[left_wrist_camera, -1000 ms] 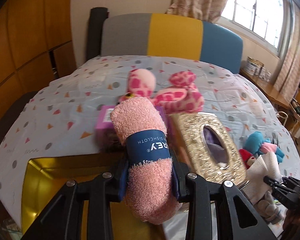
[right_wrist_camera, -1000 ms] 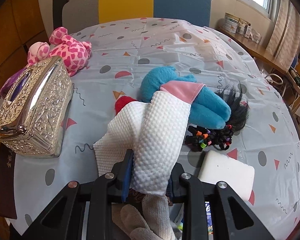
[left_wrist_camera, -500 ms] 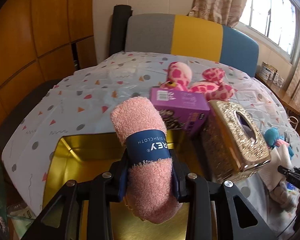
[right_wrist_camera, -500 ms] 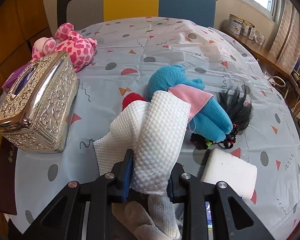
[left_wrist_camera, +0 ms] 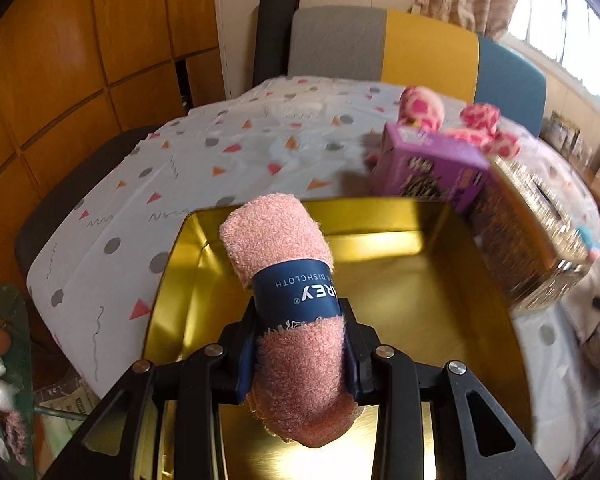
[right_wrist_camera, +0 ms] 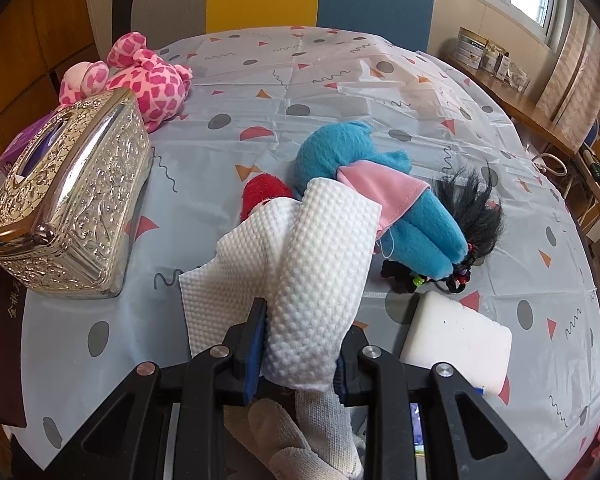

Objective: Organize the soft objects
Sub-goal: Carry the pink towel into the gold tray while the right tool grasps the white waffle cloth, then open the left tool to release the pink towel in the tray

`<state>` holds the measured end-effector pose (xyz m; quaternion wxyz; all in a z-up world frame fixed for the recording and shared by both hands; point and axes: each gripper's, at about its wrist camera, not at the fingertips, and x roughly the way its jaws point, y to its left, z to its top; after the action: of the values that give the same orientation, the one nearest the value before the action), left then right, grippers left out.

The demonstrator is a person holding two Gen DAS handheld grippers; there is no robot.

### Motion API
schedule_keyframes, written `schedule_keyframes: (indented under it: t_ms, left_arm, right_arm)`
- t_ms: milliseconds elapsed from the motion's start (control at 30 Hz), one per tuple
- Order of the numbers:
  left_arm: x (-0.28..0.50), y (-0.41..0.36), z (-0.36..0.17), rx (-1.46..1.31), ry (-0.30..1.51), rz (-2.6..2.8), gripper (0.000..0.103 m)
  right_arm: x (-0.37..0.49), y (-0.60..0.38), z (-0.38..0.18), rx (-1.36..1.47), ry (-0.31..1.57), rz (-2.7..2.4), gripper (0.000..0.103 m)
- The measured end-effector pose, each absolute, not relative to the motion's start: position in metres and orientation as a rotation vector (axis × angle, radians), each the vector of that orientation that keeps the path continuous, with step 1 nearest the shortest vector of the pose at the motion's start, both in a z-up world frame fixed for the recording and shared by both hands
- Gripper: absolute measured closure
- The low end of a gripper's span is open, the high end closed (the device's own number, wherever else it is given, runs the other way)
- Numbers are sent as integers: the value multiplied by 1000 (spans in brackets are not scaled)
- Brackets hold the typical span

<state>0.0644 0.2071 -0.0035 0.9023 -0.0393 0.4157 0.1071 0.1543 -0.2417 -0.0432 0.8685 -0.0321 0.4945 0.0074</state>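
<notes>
My left gripper [left_wrist_camera: 300, 352] is shut on a rolled pink dishcloth [left_wrist_camera: 288, 292] with a dark blue paper band, held over the open gold tin [left_wrist_camera: 432, 280]. My right gripper [right_wrist_camera: 300, 344] is shut on a folded white textured cloth [right_wrist_camera: 312, 280], held above the table. Beyond that cloth lies a blue plush doll [right_wrist_camera: 364, 184] with a pink skirt and black hair. A pink spotted plush [right_wrist_camera: 140, 76] lies at the far left of the table, and shows behind the purple box in the left wrist view as the pink spotted plush [left_wrist_camera: 424, 110].
A silver embossed tissue box [right_wrist_camera: 68, 200] stands at the left, beside the tin. A purple box [left_wrist_camera: 428, 168] leans at the tin's far right corner. A white sponge block [right_wrist_camera: 456, 336], hair ties [right_wrist_camera: 404, 276] and a knit glove [right_wrist_camera: 300, 428] lie near my right gripper. Chairs stand behind the table.
My left gripper has carried the pink dishcloth leftward and lower, from in front of the tissue box to over the gold tin. The right gripper has kept still with its white cloth.
</notes>
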Motion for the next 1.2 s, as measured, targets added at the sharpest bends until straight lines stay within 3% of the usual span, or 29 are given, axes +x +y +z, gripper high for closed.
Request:
schedule_keyframes:
  t_ms: [567, 700, 800, 1200]
  left_arm:
    - [51, 247, -39, -126, 900, 238, 65]
    - [47, 249, -38, -146, 890, 248, 59]
    - [42, 251, -30, -172, 862, 258, 49]
    - [12, 238, 8, -224, 759, 238, 39]
  right_arm:
    - [150, -229, -32, -18, 1051, -5, 77]
    - [148, -226, -37, -27, 1065, -26, 77]
    - [149, -226, -40, -30, 1075, -48, 77]
    - [160, -216, -20, -10, 1044, -63, 77]
